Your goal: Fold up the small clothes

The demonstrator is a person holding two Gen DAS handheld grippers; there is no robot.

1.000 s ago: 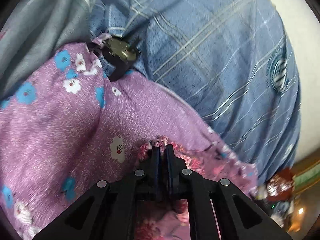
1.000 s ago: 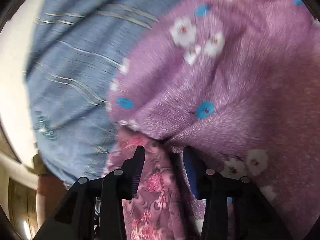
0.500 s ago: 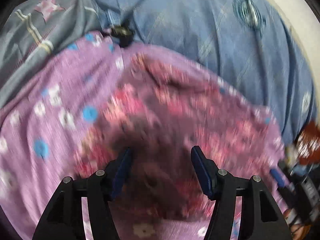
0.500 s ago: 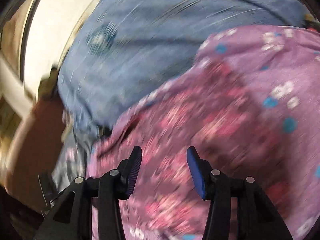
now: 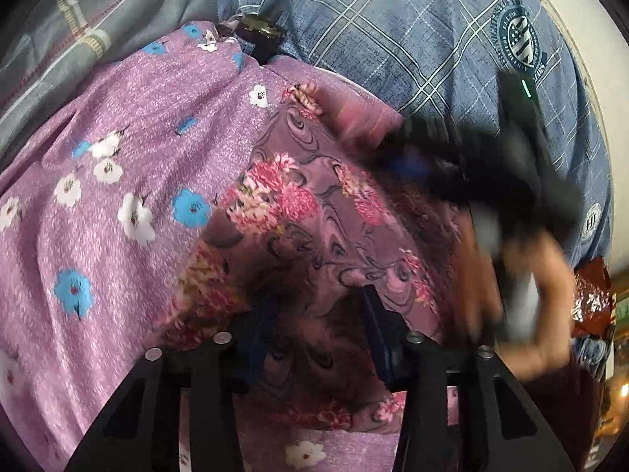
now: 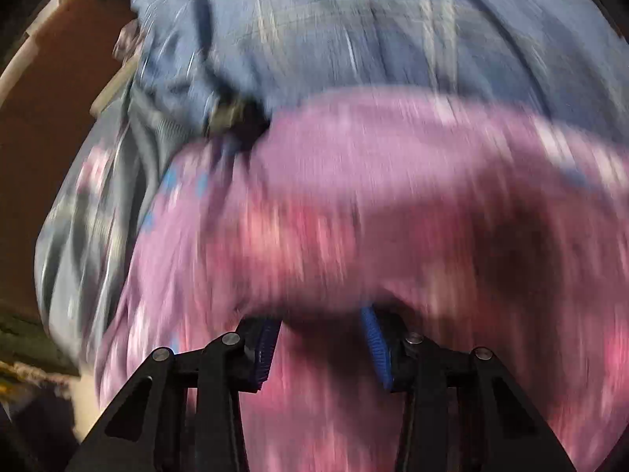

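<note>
A purple cloth with white and blue flowers (image 5: 129, 181) lies under a mauve garment with pink roses and dark swirls (image 5: 314, 212); behind, a blue bedsheet with white checks (image 5: 393, 27) and a grey striped cloth (image 5: 98, 11).

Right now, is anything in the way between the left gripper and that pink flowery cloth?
Nothing visible. The left gripper hangs directly over the pink flowery cloth, its jaws closing, nothing pinched. The blurred right gripper crosses farther off.
</note>
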